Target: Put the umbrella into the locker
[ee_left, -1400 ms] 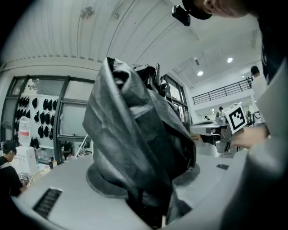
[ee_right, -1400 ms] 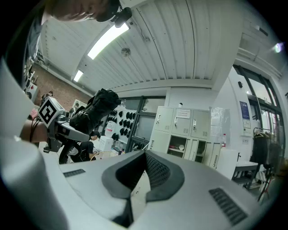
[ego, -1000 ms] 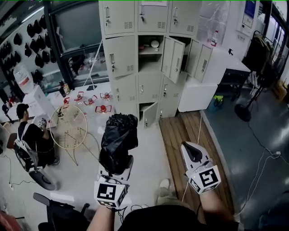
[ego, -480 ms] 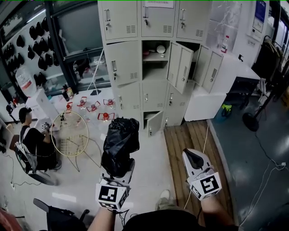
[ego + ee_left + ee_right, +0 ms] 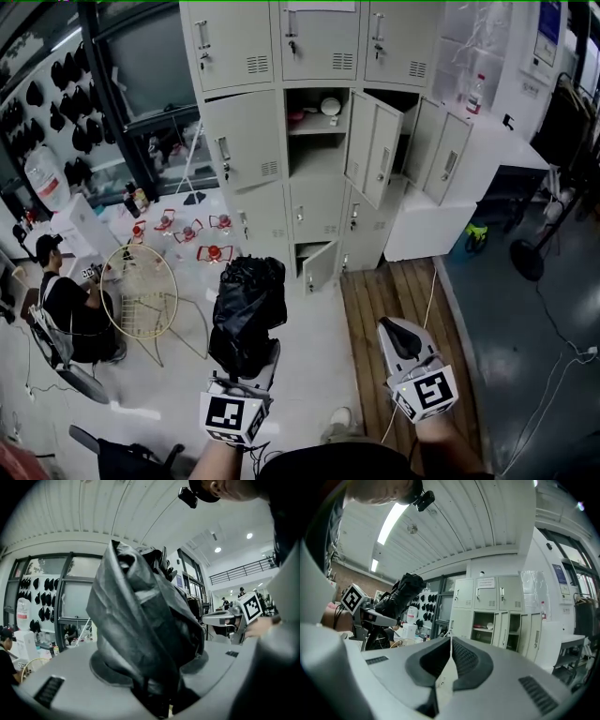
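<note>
Held upright in the left gripper (image 5: 248, 364), at lower centre-left of the head view: the umbrella (image 5: 247, 314), a folded black bundle with loose cloth bunched above the jaws. Gripped low on the bundle, probably to keep the bulky upper part free for going into a compartment first. In the left gripper view, pads pressed on the fabric from both sides and standing rather wide because of the thick bundle.

At lower right, the right gripper (image 5: 387, 328), clenched on nothing, pads meeting in its own view. Likely kept free for handling a door.

At upper centre, the grey lockers (image 5: 248, 131), well apart from the umbrella. Several doors already ajar: an open compartment (image 5: 314, 117) with a shelf in the second row, and a small open one (image 5: 305, 248) near the floor.

Judged stage: carrying toward the lockers, nothing placed yet. Needed next: to reach an open compartment and push the bundle in without catching the cloth on a door edge.
</note>
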`<action>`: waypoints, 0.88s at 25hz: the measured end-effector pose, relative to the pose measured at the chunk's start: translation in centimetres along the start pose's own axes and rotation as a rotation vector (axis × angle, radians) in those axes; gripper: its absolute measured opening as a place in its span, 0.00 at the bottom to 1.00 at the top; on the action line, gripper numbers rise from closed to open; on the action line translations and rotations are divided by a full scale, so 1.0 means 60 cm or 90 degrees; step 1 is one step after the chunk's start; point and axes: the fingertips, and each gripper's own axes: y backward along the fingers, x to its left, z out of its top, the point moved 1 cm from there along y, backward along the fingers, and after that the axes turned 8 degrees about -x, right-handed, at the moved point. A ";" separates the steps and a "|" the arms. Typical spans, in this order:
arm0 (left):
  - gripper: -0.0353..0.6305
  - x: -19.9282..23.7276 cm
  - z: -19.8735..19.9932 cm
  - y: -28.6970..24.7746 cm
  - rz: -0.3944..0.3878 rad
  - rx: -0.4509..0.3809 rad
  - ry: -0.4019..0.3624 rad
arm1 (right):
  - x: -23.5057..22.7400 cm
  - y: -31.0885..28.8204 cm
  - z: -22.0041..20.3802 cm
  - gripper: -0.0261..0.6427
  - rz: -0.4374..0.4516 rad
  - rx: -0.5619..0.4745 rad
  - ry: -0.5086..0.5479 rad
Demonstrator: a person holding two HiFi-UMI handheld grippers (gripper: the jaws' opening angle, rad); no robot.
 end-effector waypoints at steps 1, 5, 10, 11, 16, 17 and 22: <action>0.43 -0.002 0.000 -0.012 -0.002 -0.002 0.002 | -0.012 -0.004 -0.001 0.08 0.000 -0.002 0.000; 0.43 -0.015 -0.005 -0.055 -0.005 0.005 -0.001 | -0.050 -0.015 -0.008 0.08 0.000 -0.004 -0.006; 0.43 -0.026 0.006 -0.096 0.002 -0.016 -0.008 | -0.085 -0.024 -0.013 0.08 0.009 -0.009 -0.011; 0.43 -0.027 0.007 -0.103 0.006 -0.014 -0.008 | -0.094 -0.026 -0.014 0.08 0.011 -0.011 -0.011; 0.43 -0.030 0.003 -0.142 0.032 -0.001 0.008 | -0.140 -0.037 -0.016 0.08 0.023 -0.020 -0.012; 0.43 -0.032 0.003 -0.149 0.036 0.000 0.014 | -0.147 -0.038 -0.017 0.08 0.027 -0.019 -0.011; 0.43 -0.035 0.007 -0.181 0.052 0.000 0.024 | -0.182 -0.054 -0.021 0.08 0.045 -0.019 -0.006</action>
